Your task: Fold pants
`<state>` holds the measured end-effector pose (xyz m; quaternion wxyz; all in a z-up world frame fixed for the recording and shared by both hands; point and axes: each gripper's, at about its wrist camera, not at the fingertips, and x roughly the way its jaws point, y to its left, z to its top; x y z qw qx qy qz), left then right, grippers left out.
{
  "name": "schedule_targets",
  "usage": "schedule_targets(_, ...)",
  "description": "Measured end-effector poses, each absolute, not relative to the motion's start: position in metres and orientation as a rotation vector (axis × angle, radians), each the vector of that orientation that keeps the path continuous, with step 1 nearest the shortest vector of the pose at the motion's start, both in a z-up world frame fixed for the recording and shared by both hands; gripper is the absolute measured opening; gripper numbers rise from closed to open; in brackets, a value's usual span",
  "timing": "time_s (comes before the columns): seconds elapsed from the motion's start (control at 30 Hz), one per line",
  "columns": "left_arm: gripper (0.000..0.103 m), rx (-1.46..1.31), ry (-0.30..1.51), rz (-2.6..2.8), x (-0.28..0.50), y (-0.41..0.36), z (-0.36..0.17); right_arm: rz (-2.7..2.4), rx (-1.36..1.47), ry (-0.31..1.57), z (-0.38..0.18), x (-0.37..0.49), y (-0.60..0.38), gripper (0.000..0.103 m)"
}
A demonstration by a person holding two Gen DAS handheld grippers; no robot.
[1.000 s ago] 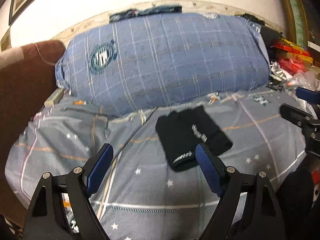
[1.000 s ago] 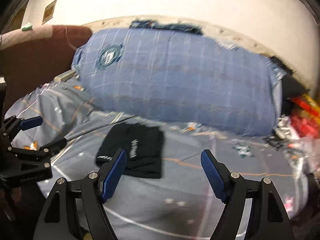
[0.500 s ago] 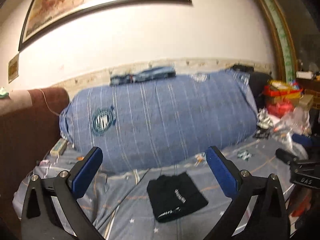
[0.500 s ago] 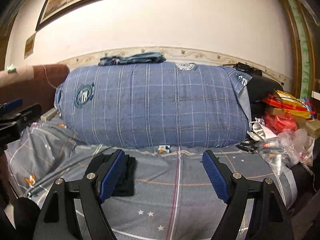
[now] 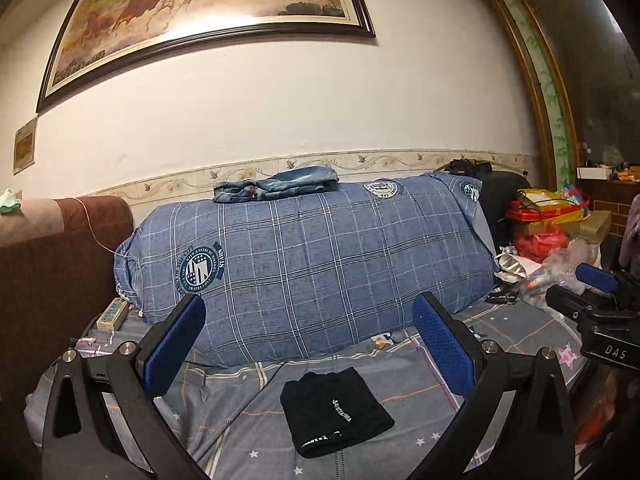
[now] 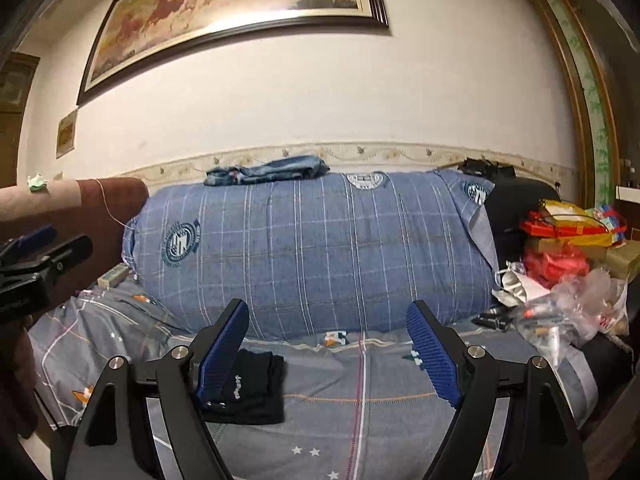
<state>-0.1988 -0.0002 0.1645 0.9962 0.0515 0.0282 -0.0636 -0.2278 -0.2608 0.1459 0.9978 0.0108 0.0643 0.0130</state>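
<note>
The black pants (image 5: 336,412) lie folded into a small rectangle on the grey star-print bedsheet (image 5: 248,396), white lettering facing up. My left gripper (image 5: 308,332) is open and empty, raised above and behind the pants. In the right wrist view the pants (image 6: 252,388) lie low left, partly behind my left finger. My right gripper (image 6: 328,344) is open and empty, held above the sheet (image 6: 380,380) to the right of the pants. Each gripper shows at the other view's edge.
A big blue plaid bolster (image 5: 320,264) lies along the wall, folded jeans (image 5: 276,188) on top. A brown headboard (image 5: 52,248) stands at left. Bags, boxes and clutter (image 6: 568,264) crowd the right end. A framed horse painting (image 5: 208,12) hangs above.
Both grippers have lifted and tilted up away from the pants, so the wall and painting have come into view. The folded pants have stayed in place on the sheet.
</note>
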Motion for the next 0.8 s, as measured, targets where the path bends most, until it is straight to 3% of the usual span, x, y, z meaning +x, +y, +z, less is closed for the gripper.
schedule_targets(0.8,0.103,0.093,0.012,-0.128,-0.217,0.003,0.173,0.075,0.049,0.015,0.177,-0.266,-0.254,0.085)
